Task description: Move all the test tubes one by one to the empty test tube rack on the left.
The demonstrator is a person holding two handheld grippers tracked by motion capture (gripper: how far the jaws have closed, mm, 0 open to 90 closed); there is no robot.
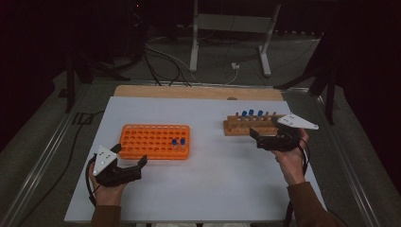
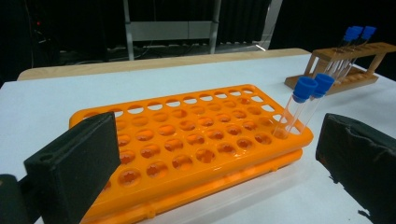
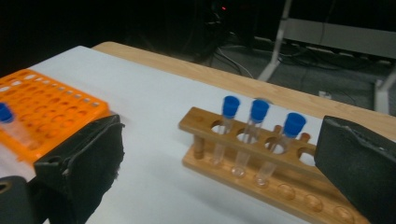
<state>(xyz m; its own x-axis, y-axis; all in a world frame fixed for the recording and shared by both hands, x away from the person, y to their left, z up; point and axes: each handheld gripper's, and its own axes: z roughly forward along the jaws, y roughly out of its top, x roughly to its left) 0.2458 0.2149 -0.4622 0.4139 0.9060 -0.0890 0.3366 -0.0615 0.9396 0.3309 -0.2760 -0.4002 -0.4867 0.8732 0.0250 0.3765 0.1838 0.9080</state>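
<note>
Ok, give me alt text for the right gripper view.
Three blue-capped tubes stand in a wooden rack on the white table, framed by the right gripper with its black jaws wide apart and empty. An orange rack sits at far left.

Glossy orange plastic rack, matt wooden rack, clear tubes

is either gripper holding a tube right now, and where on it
Nothing is held. The left gripper stands open beside the orange rack, and the right gripper is open near the wooden rack, with nothing between the jaws of either.
</note>
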